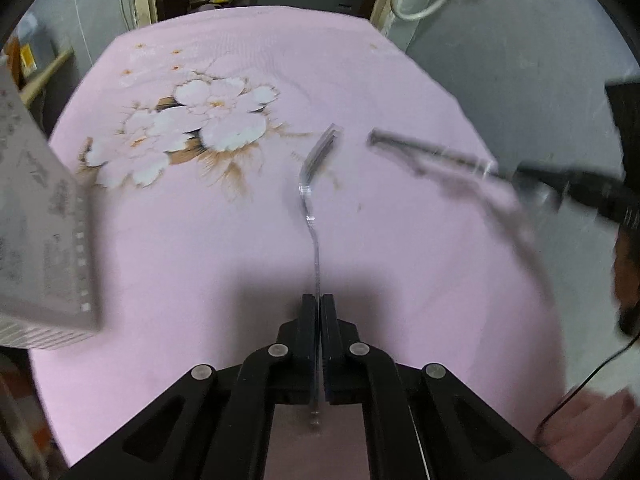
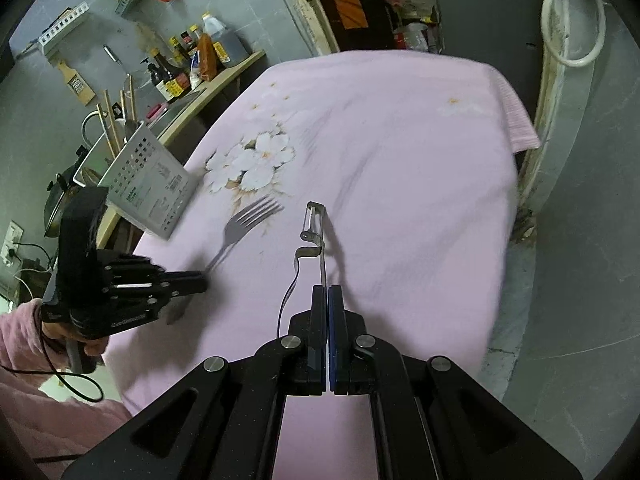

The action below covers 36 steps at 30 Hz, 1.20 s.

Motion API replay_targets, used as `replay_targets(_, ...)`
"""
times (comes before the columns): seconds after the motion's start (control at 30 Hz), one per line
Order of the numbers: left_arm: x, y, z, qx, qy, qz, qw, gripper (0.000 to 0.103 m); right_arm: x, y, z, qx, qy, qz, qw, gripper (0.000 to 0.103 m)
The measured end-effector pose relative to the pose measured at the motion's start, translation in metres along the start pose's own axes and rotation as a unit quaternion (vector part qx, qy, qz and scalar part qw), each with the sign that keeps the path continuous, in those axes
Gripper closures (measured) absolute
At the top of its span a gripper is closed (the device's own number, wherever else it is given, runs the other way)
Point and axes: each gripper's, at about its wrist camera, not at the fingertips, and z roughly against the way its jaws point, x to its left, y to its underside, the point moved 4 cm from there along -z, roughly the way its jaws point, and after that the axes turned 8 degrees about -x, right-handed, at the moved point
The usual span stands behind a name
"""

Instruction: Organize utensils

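Nearest, left gripper [image 1: 319, 308]: our jaws were clamped on the fork [image 1: 314, 184] by its handle, tines forward above the pink cloth [image 1: 200, 240].
Right gripper [image 2: 327, 300]: we kept jaws clamped on the peeler [image 2: 314, 228], blade end forward.
Bench [image 2: 400, 140]: cloth-covered, flower print.
Farther left: white perforated utensil holder [image 2: 150, 188], tilted.

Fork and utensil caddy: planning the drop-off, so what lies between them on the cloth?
Nothing: in the right wrist view only bare pink cloth separates the fork from the utensil caddy.
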Motion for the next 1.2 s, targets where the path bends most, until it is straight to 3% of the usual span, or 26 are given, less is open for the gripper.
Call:
replay_targets(0.17, 0.011, 0.014, 0.017, -0.007, 0.021, 0.029, 0.9993, 0.100, 0.000, -0.002, -0.005, -0.006, -0.006, -0.008, 1.000, 0.102)
replay_targets(0.47, -0.005, 0.006, 0.040, -0.079, 0.050, 0.099, 0.9907, 0.100, 0.032, -0.001, -0.007, -0.041, -0.030, -0.034, 0.998, 0.102)
replay_targets(0.77, 0.000, 0.004, 0.027, -0.094, 0.054, 0.120, 0.9869, 0.099, 0.033, 0.018, -0.030, -0.038, 0.036, -0.028, 0.998, 0.100)
replay_targets(0.9, 0.003, 0.016, 0.018, -0.076, 0.054, 0.127, 0.9875, 0.098, 0.035, 0.029, -0.038, -0.024, 0.043, -0.012, 0.999, 0.098)
replay_targets(1.0, 0.005, 0.027, 0.016, -0.067, 0.058, 0.124, 0.9883, 0.097, 0.038, 0.032, -0.033, -0.027, 0.041, -0.001, 0.999, 0.089)
replay_targets(1.13, 0.012, 0.039, 0.017, -0.066, 0.066, 0.137, 0.9862, 0.084, 0.047, 0.037, -0.024, -0.037, 0.040, 0.025, 0.998, 0.059)
replay_targets(1.2, 0.014, 0.045, 0.021, -0.070, 0.068, 0.140, 0.9853, 0.078, 0.051, 0.043, -0.021, -0.034, 0.048, 0.047, 0.997, 0.059)
